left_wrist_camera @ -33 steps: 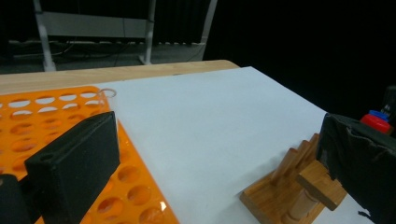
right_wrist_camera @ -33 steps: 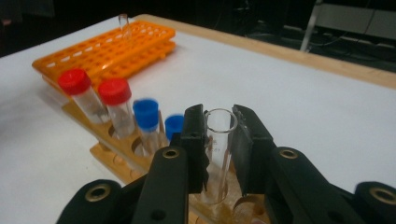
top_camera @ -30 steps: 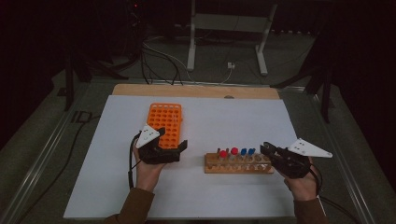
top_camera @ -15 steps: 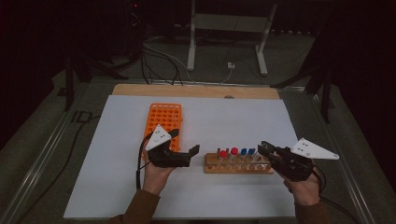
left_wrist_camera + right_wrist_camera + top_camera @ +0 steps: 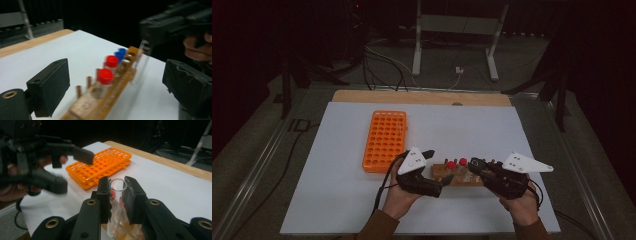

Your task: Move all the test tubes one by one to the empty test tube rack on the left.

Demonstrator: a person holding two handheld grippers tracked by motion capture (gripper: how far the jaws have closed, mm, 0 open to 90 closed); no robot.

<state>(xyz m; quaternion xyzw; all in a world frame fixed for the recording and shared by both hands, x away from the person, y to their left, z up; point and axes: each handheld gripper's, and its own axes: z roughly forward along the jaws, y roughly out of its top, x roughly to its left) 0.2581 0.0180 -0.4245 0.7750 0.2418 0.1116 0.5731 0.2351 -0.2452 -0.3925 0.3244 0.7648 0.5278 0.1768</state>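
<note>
My right gripper (image 5: 117, 192) pinches an upright glass tube (image 5: 115, 205); my spread left gripper (image 5: 117, 90) apparently faces the wooden rack (image 5: 105, 100) endwise, nearer.

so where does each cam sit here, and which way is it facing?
High view: above the person's side, facing forward and down on the table; both forearms, left gripper, right gripper.
Left gripper view: on the left gripper, facing along the wooden rack; its open jaws.
Right gripper view: on the right gripper, facing the orange rack; jaws clamp a clear tube.
Shared: both gripper views catch that tube and the other gripper.
</note>
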